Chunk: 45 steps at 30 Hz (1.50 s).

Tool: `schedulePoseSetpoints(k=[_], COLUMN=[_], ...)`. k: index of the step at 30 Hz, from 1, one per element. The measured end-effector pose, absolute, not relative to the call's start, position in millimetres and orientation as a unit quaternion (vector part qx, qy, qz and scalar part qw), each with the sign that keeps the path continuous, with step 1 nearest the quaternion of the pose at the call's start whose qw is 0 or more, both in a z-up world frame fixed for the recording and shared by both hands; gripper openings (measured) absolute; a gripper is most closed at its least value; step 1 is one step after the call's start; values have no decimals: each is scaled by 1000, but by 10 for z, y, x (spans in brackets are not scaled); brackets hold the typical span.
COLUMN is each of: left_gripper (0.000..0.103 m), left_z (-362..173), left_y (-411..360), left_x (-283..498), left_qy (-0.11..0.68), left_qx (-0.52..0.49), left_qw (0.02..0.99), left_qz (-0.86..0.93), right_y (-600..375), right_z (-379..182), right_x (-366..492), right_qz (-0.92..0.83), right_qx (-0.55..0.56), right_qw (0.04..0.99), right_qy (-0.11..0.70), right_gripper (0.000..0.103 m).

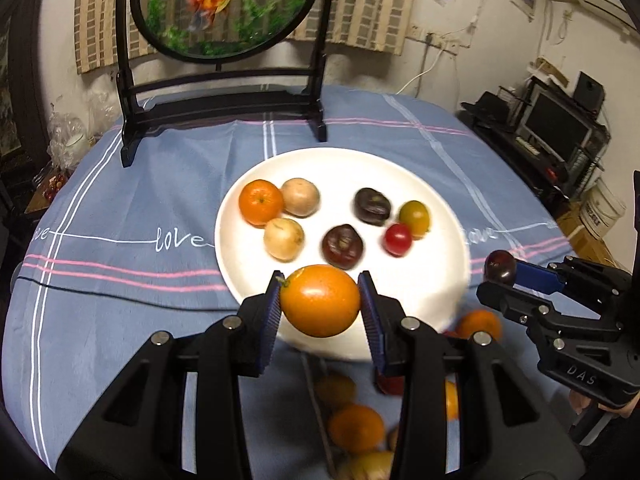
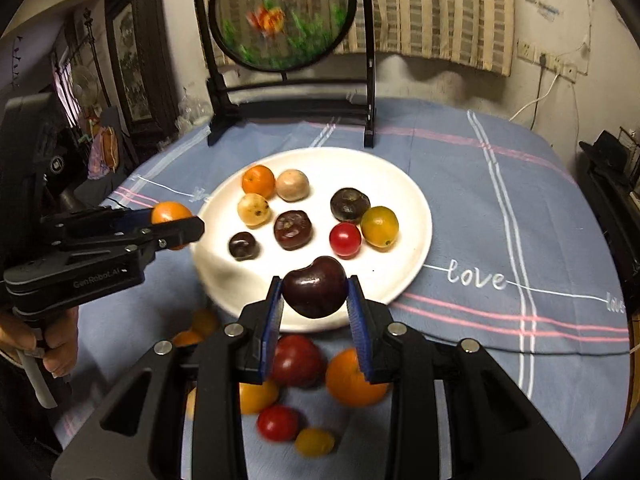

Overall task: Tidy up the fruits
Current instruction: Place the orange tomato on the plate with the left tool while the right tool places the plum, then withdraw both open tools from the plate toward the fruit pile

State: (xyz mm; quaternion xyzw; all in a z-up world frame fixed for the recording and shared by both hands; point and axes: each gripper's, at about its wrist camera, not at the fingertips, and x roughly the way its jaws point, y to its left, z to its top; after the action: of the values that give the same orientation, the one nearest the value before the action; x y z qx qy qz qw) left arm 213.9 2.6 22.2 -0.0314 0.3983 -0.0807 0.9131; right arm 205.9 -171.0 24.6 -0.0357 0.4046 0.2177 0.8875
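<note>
Hovering over the near rim of the white plate point(image 1: 432, 184), the left tongs point(image 1: 320, 304) pinch an orange point(image 1: 320, 300) and the right tongs point(image 2: 316, 290) a dark cherry point(image 2: 315, 286), apparently each bound for its like-coloured cluster

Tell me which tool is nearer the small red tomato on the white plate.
Right. The right tool, gripping a dark cherry, hangs just before the small red tomato. The left tool, holding an orange fruit, is farther off.
</note>
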Motion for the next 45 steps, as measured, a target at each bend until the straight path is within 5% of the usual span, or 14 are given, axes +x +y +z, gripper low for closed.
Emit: schedulePoseSetpoints(k=[11, 16, 25, 28, 45], left_gripper=[39, 59, 80, 84, 89], left_z=[-171, -144, 84, 150, 148], left_y=[177, 247, 285, 236, 50], left_x=[2608, 2636, 2384, 2222, 1296], left_qy=[440, 431, 396, 387, 382], left_qx=[-51, -62, -52, -36, -8], left_qw=[895, 900, 917, 921, 922], left_qz=[-51, -35, -15, -22, -58], right_y=[-1609, -1712, -1861, -1926, -2272], right_z=[-123, -89, 53, 106, 111], right_x=[2575, 2601, 2362, 2222, 1316], right_qz=[191, 175, 178, 174, 158], right_qx=[-41, -19, -4, 0, 22], right_qw=[866, 880, 886, 890, 896], right_qy=[461, 442, 428, 421, 415], right_gripper=[33, 50, 50, 61, 63])
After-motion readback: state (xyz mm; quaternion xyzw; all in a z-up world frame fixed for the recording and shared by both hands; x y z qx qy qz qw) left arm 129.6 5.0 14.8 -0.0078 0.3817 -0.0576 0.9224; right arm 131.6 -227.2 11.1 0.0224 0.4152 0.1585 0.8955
